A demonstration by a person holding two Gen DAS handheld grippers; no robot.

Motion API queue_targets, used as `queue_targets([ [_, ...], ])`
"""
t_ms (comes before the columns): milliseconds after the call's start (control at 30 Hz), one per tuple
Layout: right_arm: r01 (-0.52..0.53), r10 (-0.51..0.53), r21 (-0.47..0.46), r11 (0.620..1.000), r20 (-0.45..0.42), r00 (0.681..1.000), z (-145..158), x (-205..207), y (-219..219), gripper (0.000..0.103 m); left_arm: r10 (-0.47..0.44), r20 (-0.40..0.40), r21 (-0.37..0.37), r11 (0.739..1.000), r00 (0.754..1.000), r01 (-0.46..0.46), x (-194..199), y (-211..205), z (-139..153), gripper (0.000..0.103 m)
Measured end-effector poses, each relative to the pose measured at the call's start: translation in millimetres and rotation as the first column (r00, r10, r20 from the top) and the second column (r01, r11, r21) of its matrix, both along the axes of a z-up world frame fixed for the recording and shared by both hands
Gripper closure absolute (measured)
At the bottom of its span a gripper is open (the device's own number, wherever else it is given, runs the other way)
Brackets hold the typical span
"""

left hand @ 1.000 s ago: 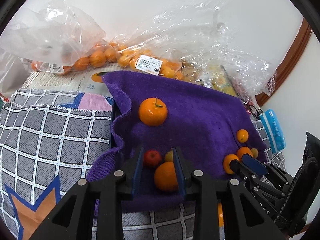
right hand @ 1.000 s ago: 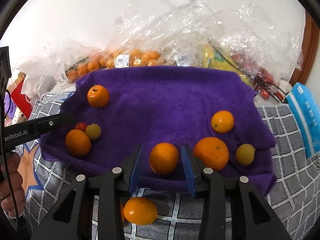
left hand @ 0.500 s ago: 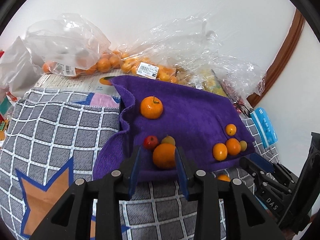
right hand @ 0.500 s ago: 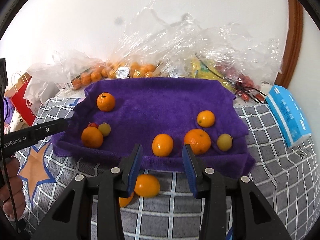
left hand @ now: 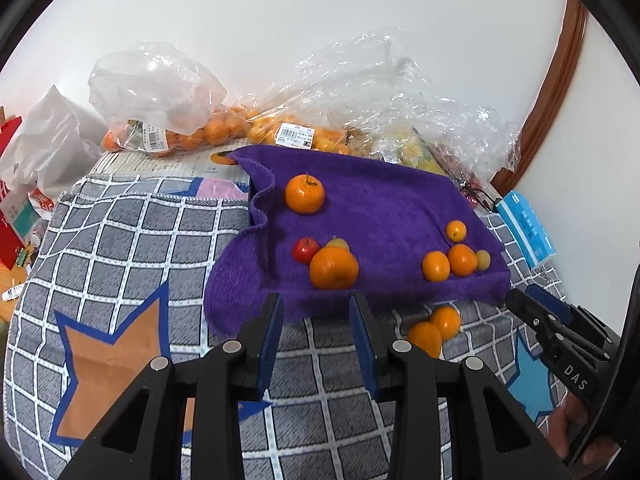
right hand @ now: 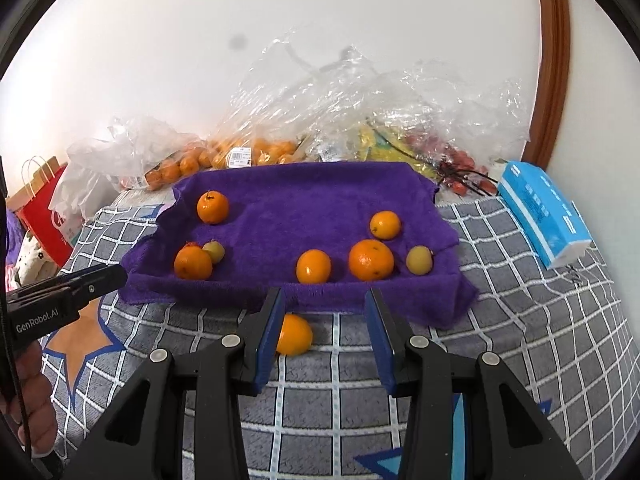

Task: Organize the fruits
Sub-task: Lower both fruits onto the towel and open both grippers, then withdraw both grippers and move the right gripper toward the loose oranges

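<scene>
A: L gripper (left hand: pixel 316 332), jaws apart, nothing between them. Hangs over the checked blanket (left hand: pixel 132 240), just short of the purple towel (left hand: pixel 380 208) hem.

B: R gripper (right hand: pixel 324 328)?

A: Same, jaws wide, empty. One loose orange (right hand: pixel 294 335) lies on the blanket just beside its left finger, partly hidden by it. Not gripped.

B: Only one loose?

A: L view shows two, touching, off the towel's near edge: second loose orange (left hand: pixel 425 338) in front of the first. R view hides most of the second.

B: On the towel?

A: L cluster: big orange (left hand: pixel 334 267), small red fruit (left hand: pixel 306 250) and a yellowish one (left hand: pixel 338 244) touching behind it. A stemmed orange (left hand: pixel 305 194) sits alone further back. R cluster: three oranges and a yellow-green fruit (right hand: pixel 419 260), close, some touching. Behind the towel, clear bags of fruit (left hand: pixel 224 132) against the wall. Blue tissue pack (right hand: pixel 544 212) off to the right.

B: Step in hand?

A: My read: between picks. Towel looks like the sorting spot; the two strays on the blanket are what's left.

B: Next move?

A: Prob. R gripper drops and shifts left to centre on the near stray, closes gently, lifts it over the hem. Blanket's soft, fruit's round, so it may roll when nudged. Come straight down, don't sweep.
</scene>
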State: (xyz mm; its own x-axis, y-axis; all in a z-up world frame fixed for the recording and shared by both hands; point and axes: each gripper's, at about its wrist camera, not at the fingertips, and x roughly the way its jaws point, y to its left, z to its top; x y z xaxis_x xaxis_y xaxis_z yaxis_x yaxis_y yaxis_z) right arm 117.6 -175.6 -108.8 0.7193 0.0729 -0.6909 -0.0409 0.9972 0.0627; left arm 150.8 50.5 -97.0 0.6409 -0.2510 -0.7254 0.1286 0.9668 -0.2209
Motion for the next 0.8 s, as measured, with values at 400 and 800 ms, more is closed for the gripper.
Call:
queue_targets([
  [400, -0.037, 0.037, -0.017, 0.999, -0.021, 0.999, -10.3, -20.9, 7.5, 0.062, 0.0, 0.003, 0.028, 1.0, 1.0, 0.0, -21.5, 0.7, -11.3, 0.07],
  [800, -0.05, 0.05, -0.015, 0.999, -0.041, 0.998, -23.7, -25.0, 6.6, 0.062, 0.002, -0.004, 0.038, 0.999, 1.0, -0.001, -30.7, 2.0, -21.7, 0.07],
])
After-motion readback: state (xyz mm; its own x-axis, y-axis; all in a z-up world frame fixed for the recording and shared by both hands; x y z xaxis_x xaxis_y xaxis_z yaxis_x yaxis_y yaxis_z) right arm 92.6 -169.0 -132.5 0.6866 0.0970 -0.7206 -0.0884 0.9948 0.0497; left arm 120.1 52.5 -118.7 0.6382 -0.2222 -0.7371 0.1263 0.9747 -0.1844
